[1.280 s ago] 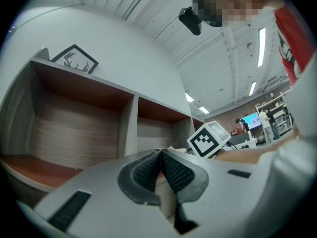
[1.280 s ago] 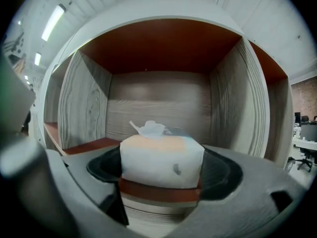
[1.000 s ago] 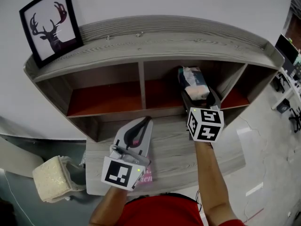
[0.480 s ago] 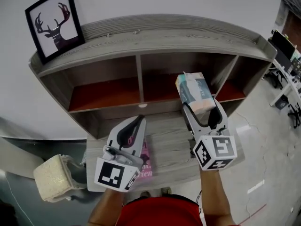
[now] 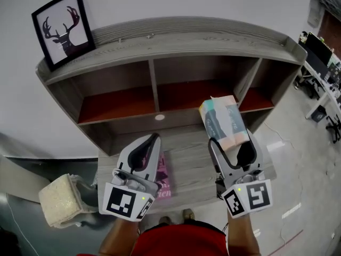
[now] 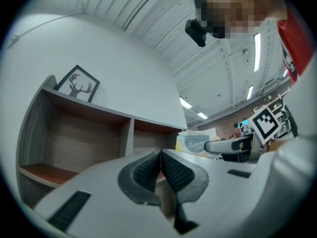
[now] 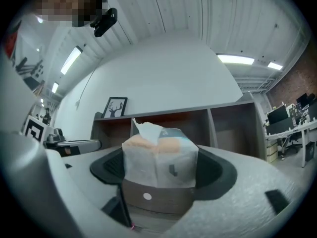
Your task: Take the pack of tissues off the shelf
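Observation:
The pack of tissues, pale with a teal band and a tissue poking from its top, hangs in front of the shelf, out over the lower ledge. My right gripper is shut on it, one pad pressing each side. In the right gripper view the pack fills the space between the pads of that gripper. My left gripper hovers over the ledge's left part, shut and empty, its pads touching. The left gripper view shows the held pack to its right.
A framed deer picture leans on the shelf top at the left. A pink book lies on the ledge under my left gripper. The red-floored compartments hold nothing. A cream woven object sits low at the left, office desks at the right.
My right gripper has drawn the tissue pack out of the middle-right compartment and back toward me over the ledge. The left gripper slid slightly back and stayed shut.

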The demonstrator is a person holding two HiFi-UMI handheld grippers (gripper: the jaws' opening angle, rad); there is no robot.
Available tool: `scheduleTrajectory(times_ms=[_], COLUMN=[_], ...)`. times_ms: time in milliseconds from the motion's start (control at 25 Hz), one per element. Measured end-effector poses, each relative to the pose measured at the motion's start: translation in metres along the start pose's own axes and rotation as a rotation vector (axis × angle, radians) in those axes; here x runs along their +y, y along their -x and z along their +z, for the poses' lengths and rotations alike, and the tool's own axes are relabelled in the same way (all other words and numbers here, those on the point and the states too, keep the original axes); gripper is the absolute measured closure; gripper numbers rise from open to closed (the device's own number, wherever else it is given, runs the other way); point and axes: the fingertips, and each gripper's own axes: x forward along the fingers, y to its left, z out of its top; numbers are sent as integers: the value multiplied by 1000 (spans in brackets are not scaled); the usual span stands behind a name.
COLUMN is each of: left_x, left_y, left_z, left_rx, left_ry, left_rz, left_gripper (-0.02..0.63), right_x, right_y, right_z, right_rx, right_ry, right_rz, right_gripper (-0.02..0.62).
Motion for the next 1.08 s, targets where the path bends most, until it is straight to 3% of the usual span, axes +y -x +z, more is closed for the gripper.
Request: scheduleTrajectory(times_ms=[1080], left_x=[-26], left_y=[1], left_z=[12], left_rx=[-18], left_ry=[-17], left_rz=[-30], left_gripper=[597], right_x=[-9], right_y=[25], right_z=[-5], right_rx=[7], right_ry=[-2], right_rz=[-14], right_gripper=[218])
